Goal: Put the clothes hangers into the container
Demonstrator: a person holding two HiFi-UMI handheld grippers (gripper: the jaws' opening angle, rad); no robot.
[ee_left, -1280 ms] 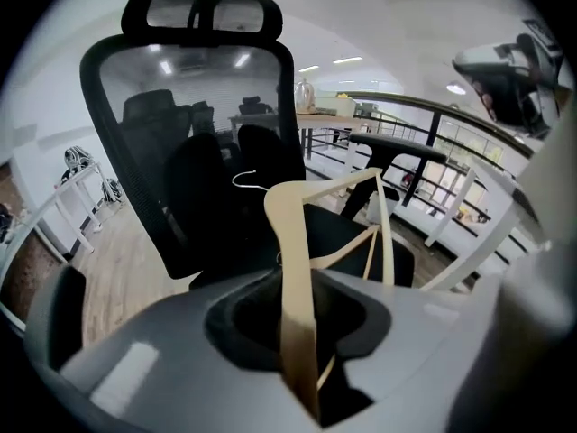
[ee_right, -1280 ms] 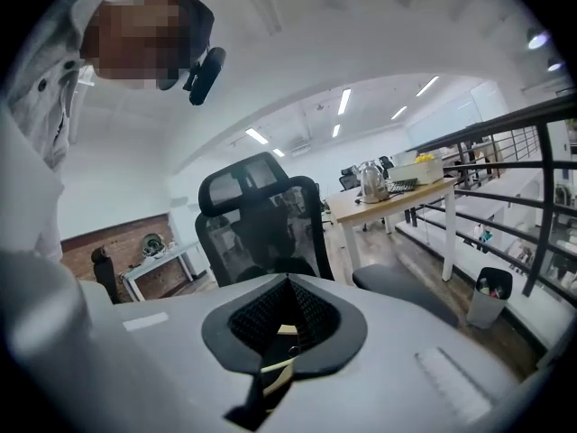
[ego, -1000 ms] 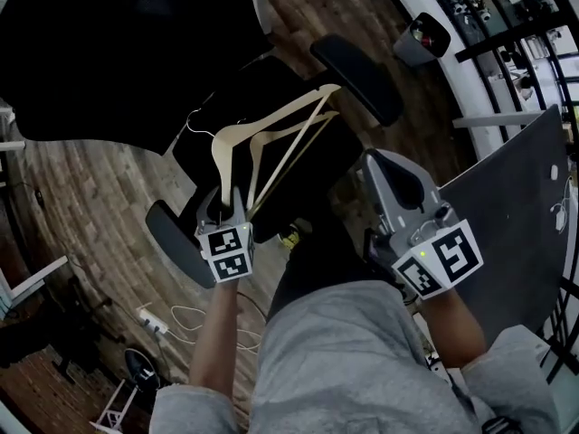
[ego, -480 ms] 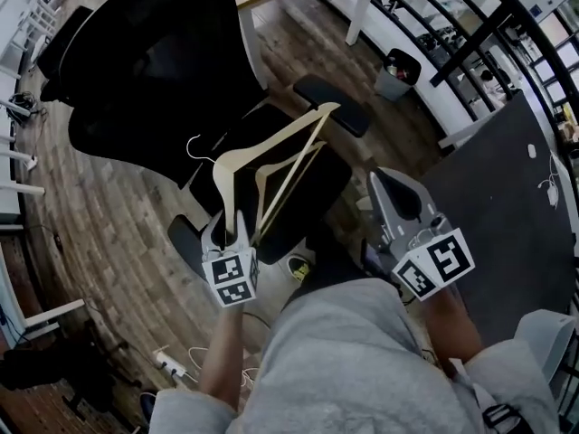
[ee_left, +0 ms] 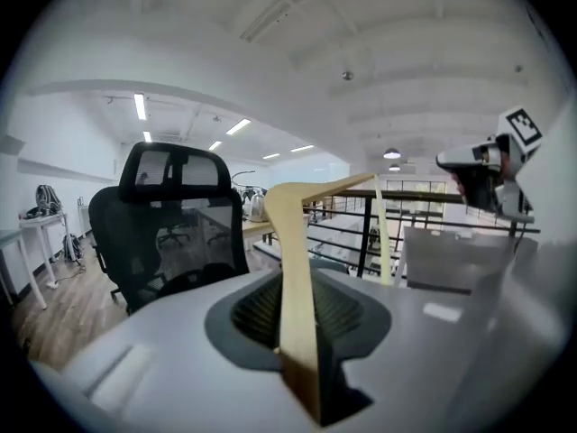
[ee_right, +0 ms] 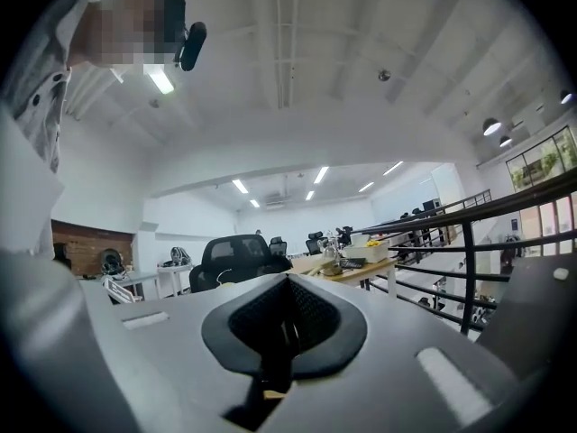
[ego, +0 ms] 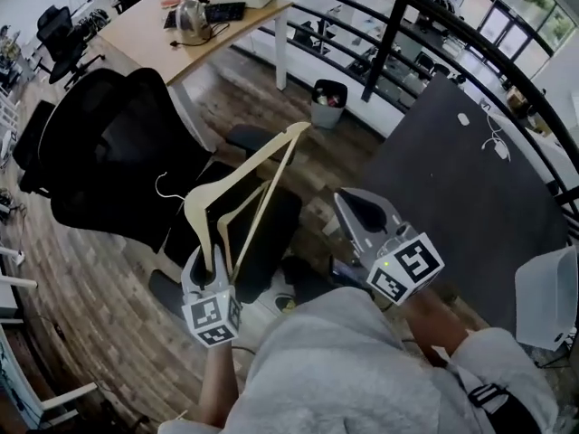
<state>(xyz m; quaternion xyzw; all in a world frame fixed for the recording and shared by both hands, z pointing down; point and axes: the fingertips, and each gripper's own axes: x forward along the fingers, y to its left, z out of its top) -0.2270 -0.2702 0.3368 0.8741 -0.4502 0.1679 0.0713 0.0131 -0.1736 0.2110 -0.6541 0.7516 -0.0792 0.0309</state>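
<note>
Two pale wooden clothes hangers (ego: 246, 172) stand up out of my left gripper (ego: 210, 265), slanting up and to the right. The jaws are shut on their lower ends. In the left gripper view one hanger arm (ee_left: 293, 278) runs between the jaws of the left gripper (ee_left: 302, 332), and a thin bar (ee_left: 383, 233) shows behind it. My right gripper (ego: 351, 204) hovers to the right, over a dark grey tabletop (ego: 452, 179), its jaws shut with nothing in them. In its own view the right gripper (ee_right: 287, 323) shows its dark pads meeting. A white container (ego: 547, 297) sits at the far right edge.
A black office chair (ego: 109, 152) stands just left of the hangers. Behind it is a wooden desk (ego: 194, 25) with a kettle. A small waste bin (ego: 327, 102) sits by a black railing (ego: 389, 43). The floor is wood plank.
Both grippers have risen, the left still holding the hangers. The scene has shifted: the desk, the railing and the white container have come into view, and the chair now lies further left.
</note>
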